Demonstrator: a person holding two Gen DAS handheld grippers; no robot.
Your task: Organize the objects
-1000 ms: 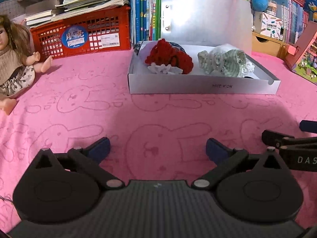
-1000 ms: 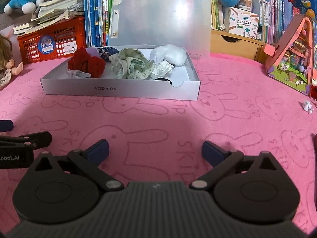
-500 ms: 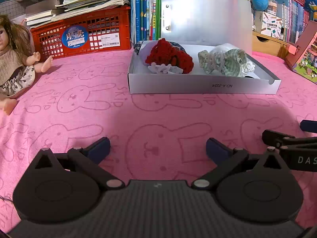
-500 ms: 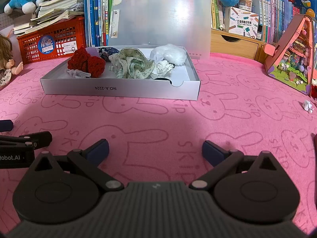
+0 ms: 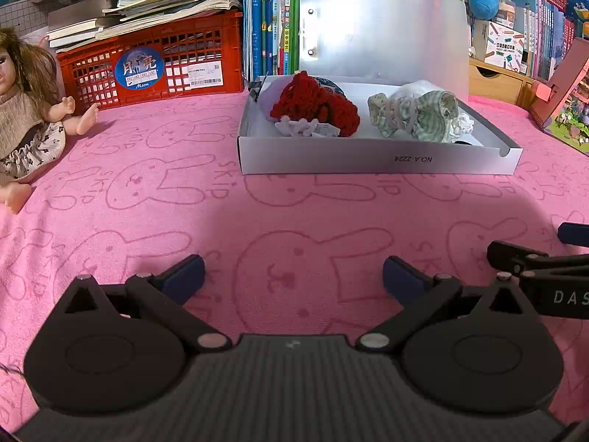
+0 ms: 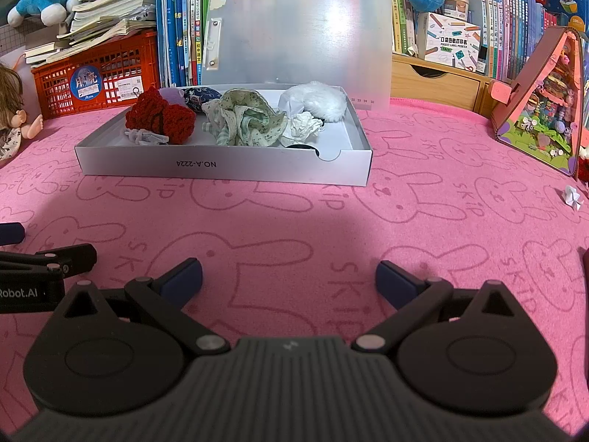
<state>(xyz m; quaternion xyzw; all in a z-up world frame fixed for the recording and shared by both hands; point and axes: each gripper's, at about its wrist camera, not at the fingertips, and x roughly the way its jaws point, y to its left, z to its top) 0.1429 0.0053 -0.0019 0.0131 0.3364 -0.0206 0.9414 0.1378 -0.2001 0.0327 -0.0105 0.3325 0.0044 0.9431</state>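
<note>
my left claw (image 5: 293, 278) and right claw (image 6: 288, 276) both wide, empty; white box (image 6: 221, 165) of scrunchies (image 6: 160, 119) ahead.

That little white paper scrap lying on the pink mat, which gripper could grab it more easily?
Probably the right gripper. The paper scrap lies on the mat far to its right side, outside the box. The left gripper, also open and empty, doesn't see it.

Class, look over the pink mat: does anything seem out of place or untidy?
A small crumpled white paper scrap lies loose on the pink mat, far right, away from the white box holding the other soft things. Both claws hover open, holding nothing.
</note>
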